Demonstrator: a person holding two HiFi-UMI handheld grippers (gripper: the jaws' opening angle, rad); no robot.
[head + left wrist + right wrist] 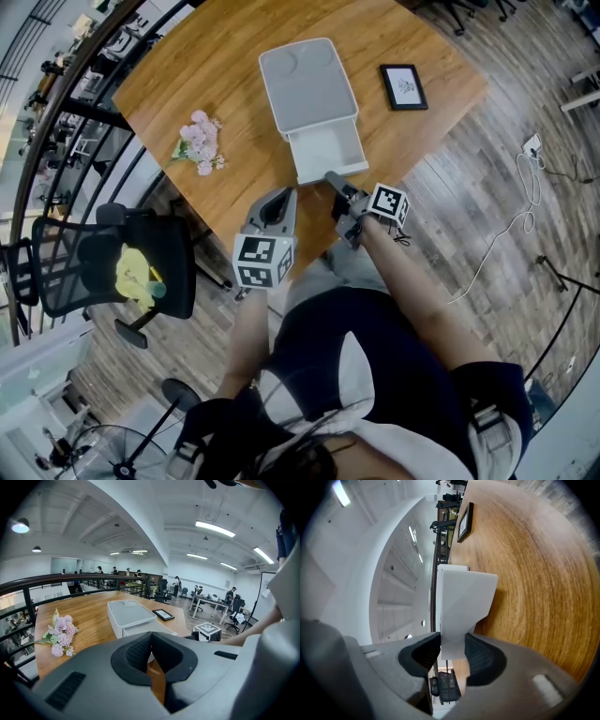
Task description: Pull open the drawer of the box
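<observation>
A white box (pixel 307 84) lies on the wooden table (pixel 216 66), and its drawer (pixel 325 153) stands pulled out toward me. My right gripper (pixel 336 181) is at the drawer's front edge. In the right gripper view the white drawer front (pixel 464 602) fills the gap between the dark pads, and the right gripper (pixel 452 651) is shut on it. My left gripper (pixel 277 199) hovers at the table's near edge, left of the drawer, touching nothing. In its own view the left gripper (pixel 150 651) is shut with its tips meeting, and the box (pixel 129 612) lies ahead.
A bunch of pink flowers (pixel 201 142) lies on the table left of the box. A black picture frame (pixel 403 86) lies to its right. A black office chair (pixel 112 267) stands at the left below the table edge, beside a railing (pixel 66 84).
</observation>
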